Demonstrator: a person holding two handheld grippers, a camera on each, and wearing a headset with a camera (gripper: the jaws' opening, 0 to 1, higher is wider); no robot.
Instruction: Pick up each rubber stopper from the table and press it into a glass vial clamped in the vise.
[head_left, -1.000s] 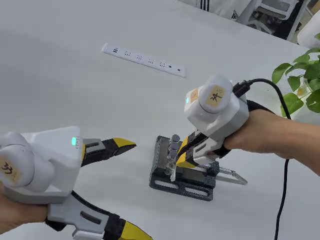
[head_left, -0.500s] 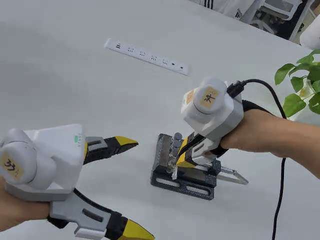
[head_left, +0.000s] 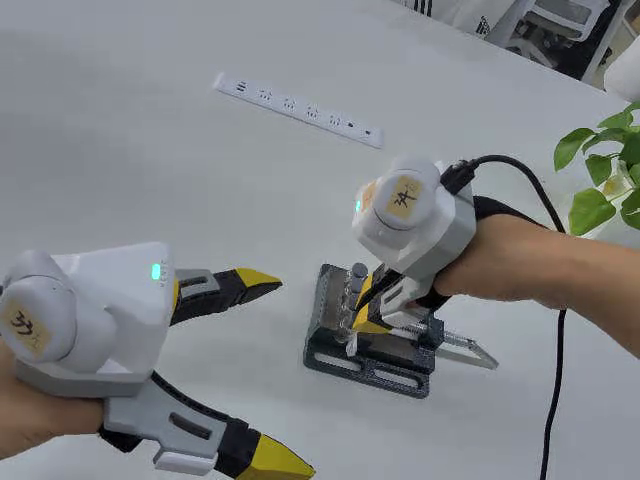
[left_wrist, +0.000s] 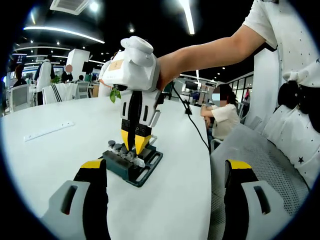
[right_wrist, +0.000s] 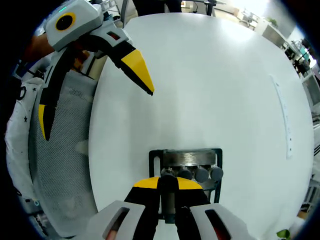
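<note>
At the lower left of the head view, the left gripper (head_left: 265, 372) is hovering over the white table (head_left: 150, 170), its claw spread wide and gripping nothing. At the centre, the vise (head_left: 345, 362) is sitting on the table, clamping a row of glass vials (head_left: 347, 300). Just right of it, the right gripper (head_left: 365, 320) is reaching down, its claw narrowed onto a grey rubber stopper (right_wrist: 168, 192) at the row's left end in the right gripper view.

I see white grippers, left (head_left: 288, 378) and right (head_left: 362, 318), with black, yellow-tipped jaws; a dark grey vise (head_left: 365, 360), each stopper (right_wrist: 201, 174) grey; white table (head_left: 150, 180).
</note>
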